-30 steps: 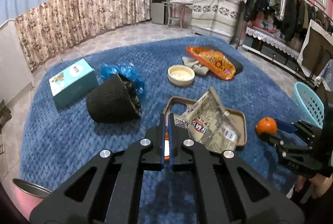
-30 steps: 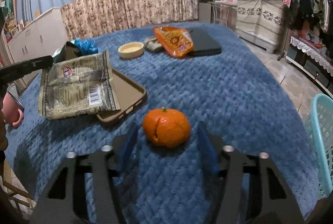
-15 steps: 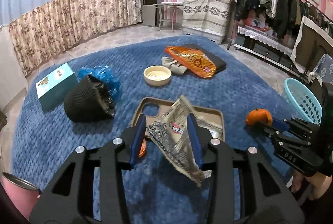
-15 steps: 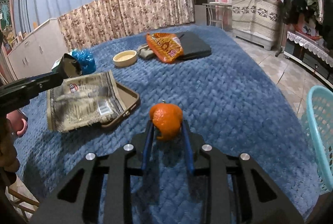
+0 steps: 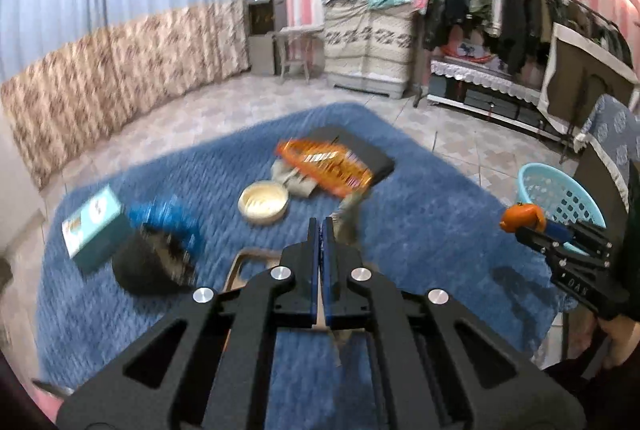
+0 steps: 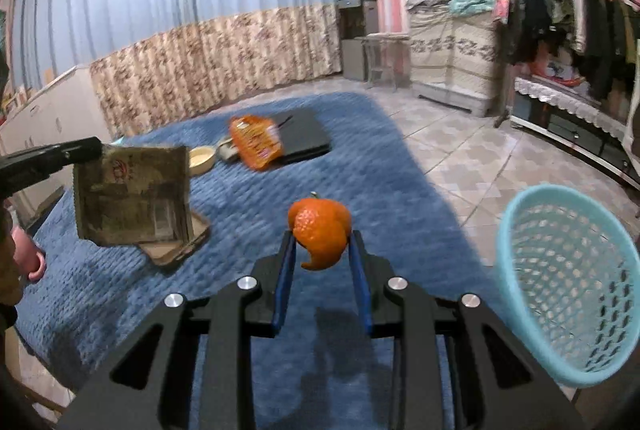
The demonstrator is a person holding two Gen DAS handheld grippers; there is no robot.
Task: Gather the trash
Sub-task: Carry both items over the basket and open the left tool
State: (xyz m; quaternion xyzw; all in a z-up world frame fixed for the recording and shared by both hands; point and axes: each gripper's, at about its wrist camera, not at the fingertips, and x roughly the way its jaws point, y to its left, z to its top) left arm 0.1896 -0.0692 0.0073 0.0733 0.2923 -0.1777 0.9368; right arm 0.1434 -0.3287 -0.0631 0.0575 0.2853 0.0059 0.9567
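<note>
My left gripper [image 5: 320,226] is shut on a crumpled grey snack wrapper [image 5: 347,224], whose edge sticks out just right of the pads. In the right wrist view the wrapper [image 6: 132,194] hangs in the air from the left gripper [image 6: 86,150], above the blue cover. My right gripper [image 6: 320,244] is shut on an orange peel [image 6: 320,234], lifted off the surface. The left wrist view shows the peel [image 5: 522,216] in the right gripper [image 5: 528,226], close to the light blue mesh basket [image 5: 560,194]. The basket [image 6: 572,270] stands on the floor at the right.
On the blue knit cover [image 5: 420,230] lie an orange snack bag [image 5: 324,166] on a black flat case [image 5: 372,156], a cream bowl [image 5: 264,204], a brown tray [image 6: 176,248], a tipped black pot [image 5: 148,266] and a teal box [image 5: 94,226]. A clothes rack [image 5: 500,14] stands behind.
The left gripper opened around the wrapper, shut on it and lifted it off the tray. The right gripper closed on the orange peel and raised it; both views swung toward the basket.
</note>
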